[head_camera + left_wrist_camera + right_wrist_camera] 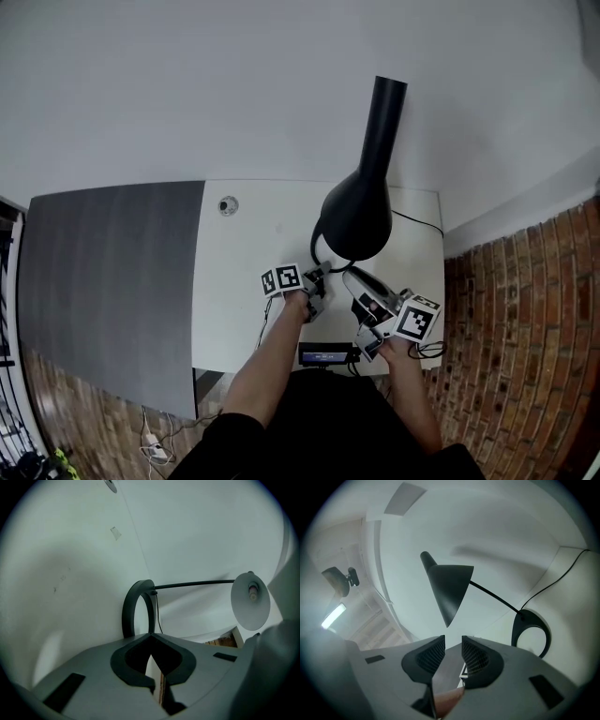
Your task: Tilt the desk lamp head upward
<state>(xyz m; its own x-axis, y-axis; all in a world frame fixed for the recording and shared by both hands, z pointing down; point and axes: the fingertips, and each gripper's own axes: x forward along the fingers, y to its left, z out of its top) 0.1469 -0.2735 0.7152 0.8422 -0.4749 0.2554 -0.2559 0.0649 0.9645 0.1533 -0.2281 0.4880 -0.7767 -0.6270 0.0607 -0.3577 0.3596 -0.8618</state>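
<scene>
A black desk lamp stands on the white desk (239,300). Its cone head (361,202) hangs over the desk's right half, and its ring base (317,246) sits just behind my grippers. My left gripper (322,275) is shut and holds nothing, a little in front of the ring base (138,606); the thin arm (194,584) and the head's underside (251,601) show beyond it. My right gripper (350,275) is under the head. Its jaws (453,651) stand narrowly open and empty, aimed at the lamp head (449,590), apart from it.
A dark grey panel (112,281) adjoins the desk on the left. Brick floor (525,328) lies to the right. The lamp's cord (417,223) runs off toward the right edge. A round grommet (228,205) is at the back; a small display unit (328,354) sits at the front edge.
</scene>
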